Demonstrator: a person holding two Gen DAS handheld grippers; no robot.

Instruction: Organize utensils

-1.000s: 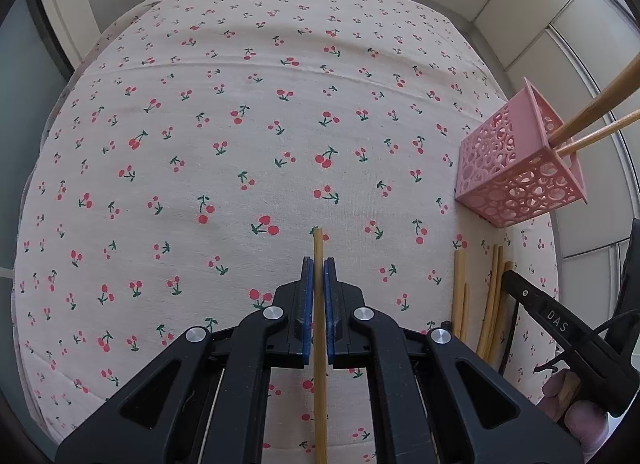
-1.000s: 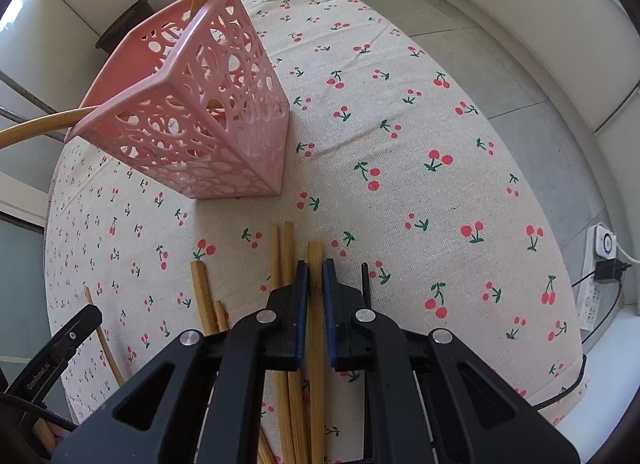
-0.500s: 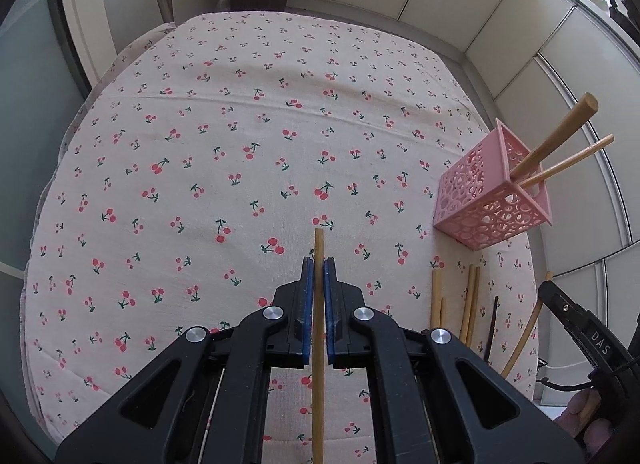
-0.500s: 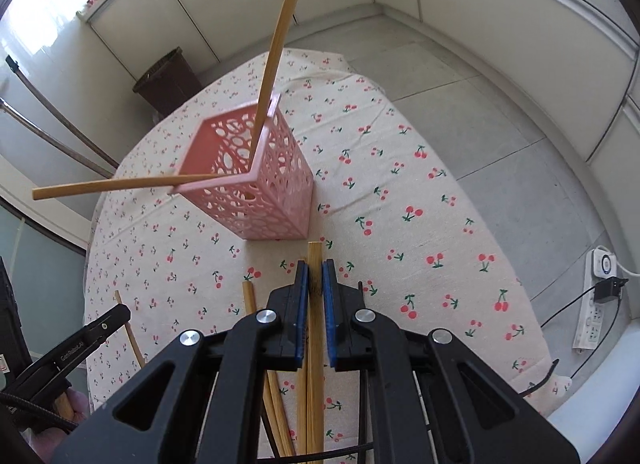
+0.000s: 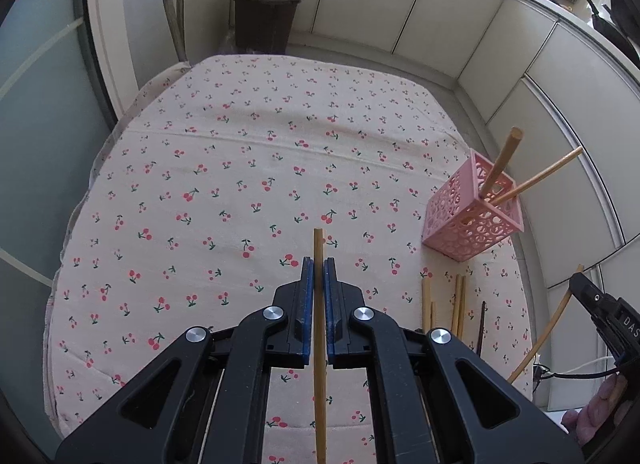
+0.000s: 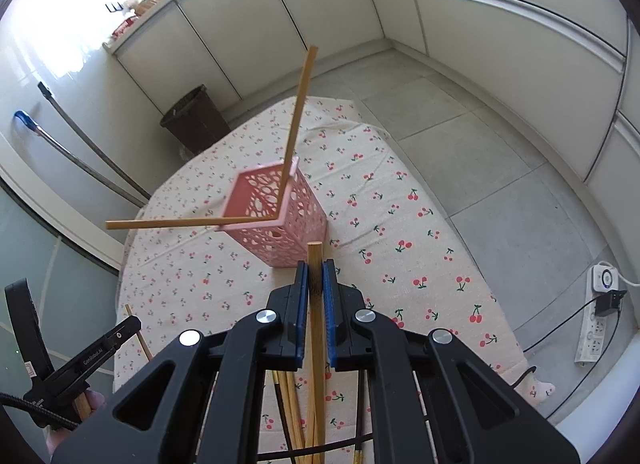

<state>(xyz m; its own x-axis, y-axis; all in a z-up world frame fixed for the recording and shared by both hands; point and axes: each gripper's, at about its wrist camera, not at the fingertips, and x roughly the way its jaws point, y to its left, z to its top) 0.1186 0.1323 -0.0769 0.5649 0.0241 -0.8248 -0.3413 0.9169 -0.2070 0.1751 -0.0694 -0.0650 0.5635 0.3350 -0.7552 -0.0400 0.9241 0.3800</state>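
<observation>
1. The left gripper (image 5: 319, 264) has its blue-padded fingers (image 5: 306, 284) clenched on a thin bamboo chopstick (image 5: 319, 304); the stick runs straight between the pads and its tip pokes out toward 12 o'clock, above the cherry-print cloth on the desk (image 5: 240, 168).
2. The right gripper (image 6: 316, 268) has its fingers (image 6: 329, 292) grasping a thicker bamboo chopstick (image 6: 316, 320), whose squared end sticks out past the pads toward 12 o'clock.
3. A pink perforated holder (image 6: 288, 224) stands upright on the desk just beyond the right gripper's tips; in the left wrist view it sits at about 3 o'clock, near the desk's right edge (image 5: 476, 220).
4. Two chopsticks lean out of the holder: one (image 6: 298, 120) slants up toward 12 o'clock in the right wrist view, the other (image 6: 168, 223) lies nearly level, pointing to 9 o'clock.
5. Loose chopsticks (image 5: 444, 304) lie on the cloth just below the holder at about 4 o'clock in the left wrist view, a dark one (image 5: 481, 324) beside them.
6. A dark bin (image 5: 266, 20) stands on the floor beyond the desk at 12 o'clock.
7. A white power strip (image 6: 600, 316) lies on the floor at 3 o'clock in the right wrist view.
</observation>
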